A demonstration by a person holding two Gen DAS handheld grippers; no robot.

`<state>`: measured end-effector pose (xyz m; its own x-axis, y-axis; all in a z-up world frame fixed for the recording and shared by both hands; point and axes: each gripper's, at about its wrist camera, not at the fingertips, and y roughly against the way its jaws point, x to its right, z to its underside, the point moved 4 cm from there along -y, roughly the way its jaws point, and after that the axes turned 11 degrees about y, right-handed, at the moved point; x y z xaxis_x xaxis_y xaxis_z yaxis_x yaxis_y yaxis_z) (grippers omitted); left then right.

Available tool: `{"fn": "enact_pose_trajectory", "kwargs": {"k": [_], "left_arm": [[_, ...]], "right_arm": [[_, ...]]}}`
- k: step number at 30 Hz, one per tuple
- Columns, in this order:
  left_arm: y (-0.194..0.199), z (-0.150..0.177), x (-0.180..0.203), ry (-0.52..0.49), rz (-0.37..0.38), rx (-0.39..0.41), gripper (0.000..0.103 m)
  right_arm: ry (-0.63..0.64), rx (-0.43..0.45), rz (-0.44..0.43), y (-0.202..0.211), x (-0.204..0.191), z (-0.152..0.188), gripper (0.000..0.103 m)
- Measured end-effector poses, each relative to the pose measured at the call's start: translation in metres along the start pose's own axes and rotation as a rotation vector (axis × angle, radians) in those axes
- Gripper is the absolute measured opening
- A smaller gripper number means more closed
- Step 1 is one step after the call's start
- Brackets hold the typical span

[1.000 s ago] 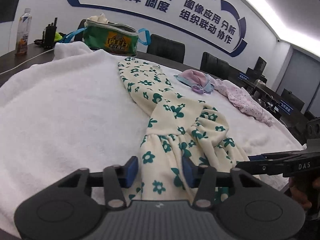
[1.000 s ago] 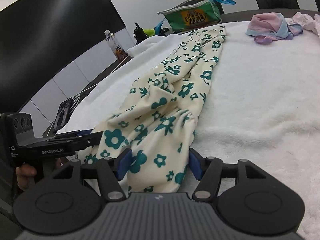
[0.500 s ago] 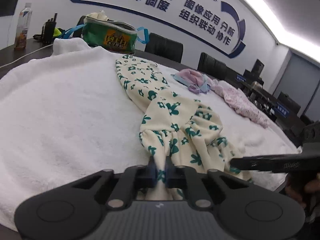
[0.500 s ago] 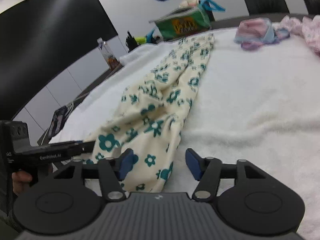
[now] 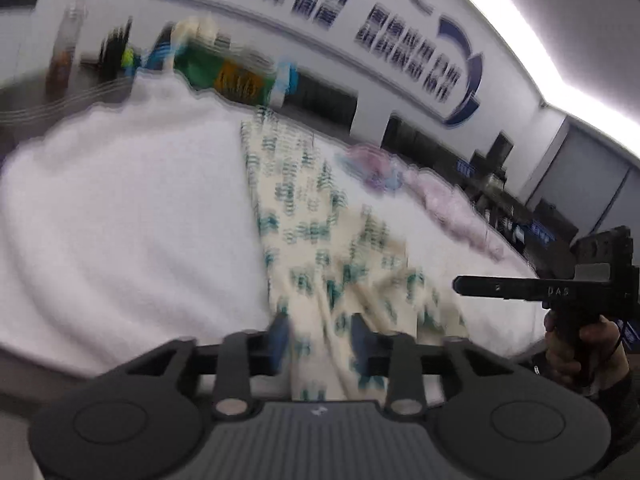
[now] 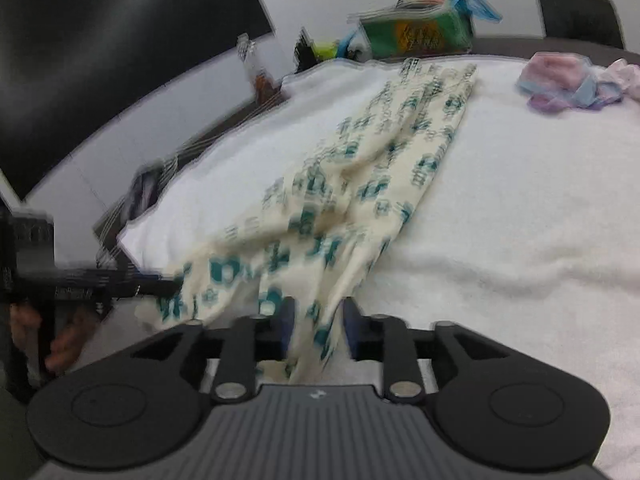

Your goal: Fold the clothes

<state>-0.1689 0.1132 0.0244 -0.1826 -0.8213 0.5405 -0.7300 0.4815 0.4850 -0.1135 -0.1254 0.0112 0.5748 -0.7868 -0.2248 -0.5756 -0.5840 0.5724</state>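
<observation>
At the near edge of a table draped in a white towel [image 6: 500, 208], two hand-held grippers work the hem of a cream dress [image 6: 360, 184] printed with green flowers. The left gripper [image 5: 320, 338] stands with its blue pads apart, having just been opening; the hem lies between them, though motion blur hides whether either pad touches cloth. The right gripper [image 6: 316, 326] has just been closing, its pads drawn in around a bunched fold of the same hem, and the blur leaves it unclear whether they press it. A hand [image 5: 576, 344] grips the right tool's handle just beside the dress's near corner. From the hem the dress stretches away across the towel in a long, narrowing strip toward the table's far side. Beyond the dress and to its right lies a small heap of pink and lilac clothes [image 6: 560, 76]. Past the dress's far end stands a green bag [image 6: 416, 32] with blue handles, and left of it a bottle [image 5: 66, 48].
</observation>
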Motion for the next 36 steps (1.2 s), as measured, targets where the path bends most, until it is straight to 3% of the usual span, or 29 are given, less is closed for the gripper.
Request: {"fn": "enact_pose_trajectory", "kwargs": {"k": [2,3,7,10,14,19,21,23,29,31,34,36], "left_arm": [[0.000,-0.006,0.005,-0.047,-0.006,0.050,0.055],[-0.007,-0.005,0.006,-0.059,-0.012,0.035,0.055],[-0.031,0.010,0.012,-0.092,-0.010,-0.050,0.052],[-0.020,0.019,0.014,-0.139,0.044,-0.042,0.052],[0.005,0.028,0.008,-0.202,0.149,-0.030,0.058],[0.017,0.048,0.007,-0.363,0.137,-0.016,0.068],[0.011,0.056,0.013,-0.431,0.147,-0.011,0.068],[0.005,0.059,0.019,-0.488,0.130,0.006,0.068],[-0.005,0.058,0.024,-0.610,0.092,0.039,0.067],[-0.007,0.057,0.024,-0.617,0.081,0.045,0.061],[-0.013,0.053,0.022,-0.614,0.061,0.038,0.039],[-0.015,0.050,0.020,-0.609,0.037,0.036,0.019]], "right_arm": [[-0.017,0.083,0.012,0.011,0.007,-0.010,0.031],[-0.015,0.100,0.017,0.010,0.008,-0.013,0.031],[0.023,0.021,0.017,-0.016,0.002,-0.009,0.028],[0.060,-0.053,-0.039,-0.032,-0.016,0.006,0.029],[0.080,0.004,-0.063,-0.009,-0.018,0.012,0.030],[0.118,0.051,-0.026,0.018,-0.020,0.022,0.030],[0.178,0.081,-0.068,0.026,-0.033,0.028,0.042],[0.253,0.092,-0.054,0.023,-0.047,0.033,0.065],[0.447,0.098,0.020,0.015,-0.069,0.048,0.072],[0.522,0.101,0.037,0.010,-0.075,0.052,0.073],[0.610,0.088,0.050,-0.002,-0.082,0.055,0.071],[0.603,0.097,0.027,-0.005,-0.084,0.050,0.054]]}}
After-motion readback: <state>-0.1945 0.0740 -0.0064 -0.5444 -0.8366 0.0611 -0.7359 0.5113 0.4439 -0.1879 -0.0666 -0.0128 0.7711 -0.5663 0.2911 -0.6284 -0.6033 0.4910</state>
